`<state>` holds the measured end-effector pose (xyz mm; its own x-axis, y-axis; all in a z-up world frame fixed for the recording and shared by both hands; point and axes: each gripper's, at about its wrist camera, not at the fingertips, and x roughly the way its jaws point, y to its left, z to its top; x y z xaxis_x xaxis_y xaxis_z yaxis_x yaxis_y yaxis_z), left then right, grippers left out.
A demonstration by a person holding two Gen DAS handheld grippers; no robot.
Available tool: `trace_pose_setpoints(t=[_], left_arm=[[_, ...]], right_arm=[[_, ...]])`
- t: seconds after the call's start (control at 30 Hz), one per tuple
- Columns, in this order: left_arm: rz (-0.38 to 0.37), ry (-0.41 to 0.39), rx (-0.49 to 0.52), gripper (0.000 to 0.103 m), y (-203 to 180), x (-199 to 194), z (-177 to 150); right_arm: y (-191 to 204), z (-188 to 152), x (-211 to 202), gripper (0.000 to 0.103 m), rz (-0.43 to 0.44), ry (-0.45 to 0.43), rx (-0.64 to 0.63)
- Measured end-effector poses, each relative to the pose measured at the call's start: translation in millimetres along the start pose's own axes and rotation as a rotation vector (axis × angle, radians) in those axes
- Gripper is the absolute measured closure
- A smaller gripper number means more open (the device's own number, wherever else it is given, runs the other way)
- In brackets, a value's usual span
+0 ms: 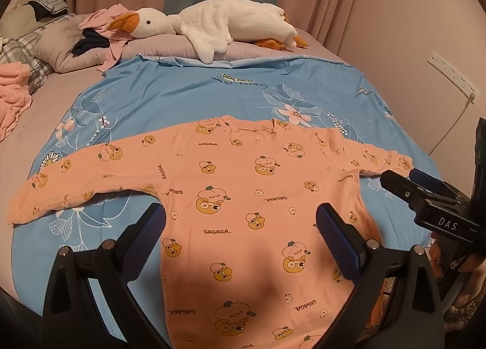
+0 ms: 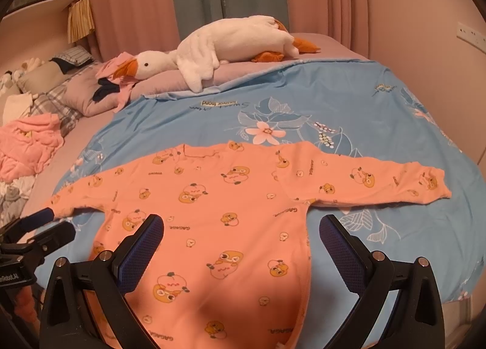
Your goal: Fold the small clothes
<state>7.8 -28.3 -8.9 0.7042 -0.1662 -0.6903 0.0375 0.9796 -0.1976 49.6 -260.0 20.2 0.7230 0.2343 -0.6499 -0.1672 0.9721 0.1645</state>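
An orange long-sleeved shirt (image 1: 243, 181) (image 2: 212, 197) with a cartoon print lies flat on the blue flowered quilt (image 1: 182, 93) (image 2: 379, 112), both sleeves spread sideways and the hem toward me. My left gripper (image 1: 240, 221) hovers open over the shirt's body, one finger off its left side seam. My right gripper (image 2: 243, 227) is open too, straddling the shirt's right side seam under the armpit. In each view the other gripper shows at the edge: the right gripper (image 1: 404, 177) by the right cuff, the left gripper (image 2: 53, 224) by the left cuff. Neither holds any cloth.
A white plush goose (image 1: 212, 23) (image 2: 231, 42) lies across the pillows at the bed's far end. Loose pink clothes (image 1: 12, 96) (image 2: 27, 142) are heaped at the left. A wall socket strip (image 1: 452, 75) with a cable is on the right wall. Curtains hang behind.
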Motion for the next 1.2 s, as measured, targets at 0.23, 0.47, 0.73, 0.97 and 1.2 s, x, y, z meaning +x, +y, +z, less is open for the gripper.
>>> trace_pose_setpoints(t=[0.23, 0.47, 0.73, 0.97, 1.2], left_arm=[[-0.013, 0.012, -0.001, 0.004, -1.8, 0.6, -2.4], [-0.035, 0.016, -0.006, 0.004, -3.5, -0.6, -2.8], [-0.027, 0.026, 0.007, 0.004, -5.2, 1.8, -5.0], [-0.03, 0.031, 0.006, 0.004, -3.7, 3.8, -5.1], [-0.038, 0.035, 0.012, 0.004, -8.0, 7.4, -4.6]], right_arm=[[-0.3, 0.3, -0.4, 0.001, -0.002, -0.001, 0.002], [-0.1, 0.6, 0.8, 0.001, 0.007, 0.003, 0.001], [0.2, -0.3, 2.4, 0.001, 0.014, 0.005, 0.0], [-2.4, -5.8, 4.5, 0.001, 0.008, 0.019, 0.014], [-7.6, -7.8, 3.4, 0.001, 0.009, 0.015, 0.026]])
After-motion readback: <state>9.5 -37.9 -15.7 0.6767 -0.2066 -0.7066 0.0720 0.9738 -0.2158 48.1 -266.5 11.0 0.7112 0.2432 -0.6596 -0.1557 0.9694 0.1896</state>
